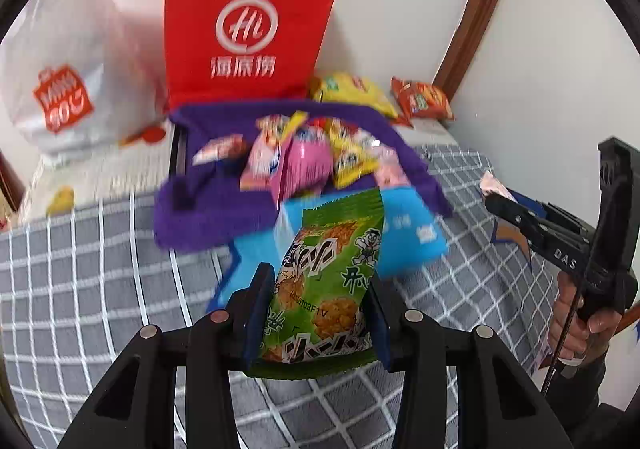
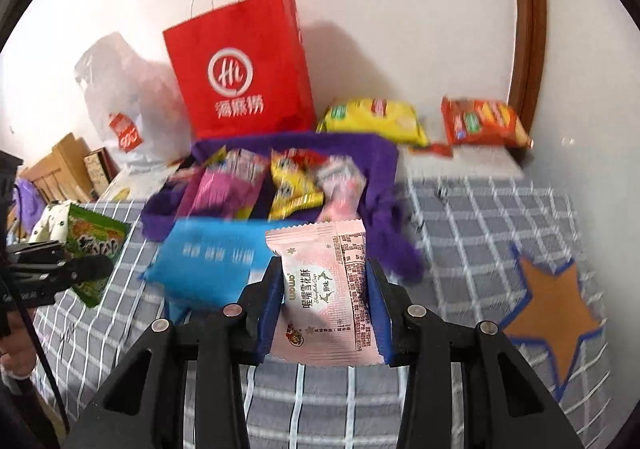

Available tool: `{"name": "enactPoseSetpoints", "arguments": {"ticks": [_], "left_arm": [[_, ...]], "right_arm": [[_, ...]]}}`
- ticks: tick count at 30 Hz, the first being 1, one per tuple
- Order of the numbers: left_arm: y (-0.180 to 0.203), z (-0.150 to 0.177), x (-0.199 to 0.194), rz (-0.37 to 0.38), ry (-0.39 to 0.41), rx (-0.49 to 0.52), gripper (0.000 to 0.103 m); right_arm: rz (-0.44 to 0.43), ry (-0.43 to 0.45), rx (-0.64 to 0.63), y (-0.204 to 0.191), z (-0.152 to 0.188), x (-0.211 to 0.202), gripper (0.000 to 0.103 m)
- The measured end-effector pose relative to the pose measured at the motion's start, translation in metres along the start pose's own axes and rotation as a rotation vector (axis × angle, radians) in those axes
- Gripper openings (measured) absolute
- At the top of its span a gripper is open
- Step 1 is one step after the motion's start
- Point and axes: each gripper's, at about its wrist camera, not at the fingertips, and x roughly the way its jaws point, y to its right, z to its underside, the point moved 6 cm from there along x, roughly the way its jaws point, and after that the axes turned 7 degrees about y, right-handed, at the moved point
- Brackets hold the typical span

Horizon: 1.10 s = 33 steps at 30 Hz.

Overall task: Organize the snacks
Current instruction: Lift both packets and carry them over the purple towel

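Note:
My left gripper [image 1: 318,303] is shut on a green snack packet [image 1: 330,281], held upright above the checked bedspread; the packet also shows at the left of the right wrist view [image 2: 94,249]. My right gripper [image 2: 326,297] is shut on a pink snack packet [image 2: 328,289], held above the bed. Ahead of both lies a purple fabric bag [image 1: 208,217] [image 2: 380,165], open, with several pink and yellow snack packets [image 1: 304,157] [image 2: 292,181] in it. A blue bag [image 1: 412,229] [image 2: 208,261] lies in front of the purple one.
A red paper carrier bag [image 1: 248,25] [image 2: 240,73] stands against the wall, with a white plastic bag [image 1: 60,89] left of it. A yellow snack bag [image 2: 376,121] and an orange one [image 2: 484,123] lie at the back right. The right hand-held gripper's body [image 1: 568,245] is at the right.

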Motion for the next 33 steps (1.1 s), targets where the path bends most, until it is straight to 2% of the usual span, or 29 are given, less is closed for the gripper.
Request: {"name": "enactPoseSetpoints", "arguments": {"ticks": [7,12,16,19,25,33], "left_arm": [[0.004,-0.053,-0.004,-0.011,0.069,0.012,0.041],[-0.012,-0.094,0.001,-0.062,0.152,-0.014,0.041],[-0.018,-0.119,0.016,-0.051,0.164,-0.032,0.041],[-0.019,-0.136,0.026,-0.071,0.187,-0.011,0.041],[-0.034,-0.151,0.054,-0.1,0.2,-0.024,0.041],[-0.06,-0.14,0.088,-0.117,0.13,-0.053,0.041]], "right_arm": [[-0.006,0.087,-0.038,-0.016,-0.067,0.008,0.04],[-0.03,0.114,-0.039,-0.027,-0.095,0.028,0.04],[-0.029,0.12,-0.037,-0.032,-0.112,0.051,0.04],[0.005,0.134,-0.07,-0.035,-0.126,0.07,0.04],[-0.013,0.114,-0.062,-0.037,-0.137,0.104,0.04],[-0.023,0.004,-0.068,-0.034,-0.111,0.153,0.04]]}}
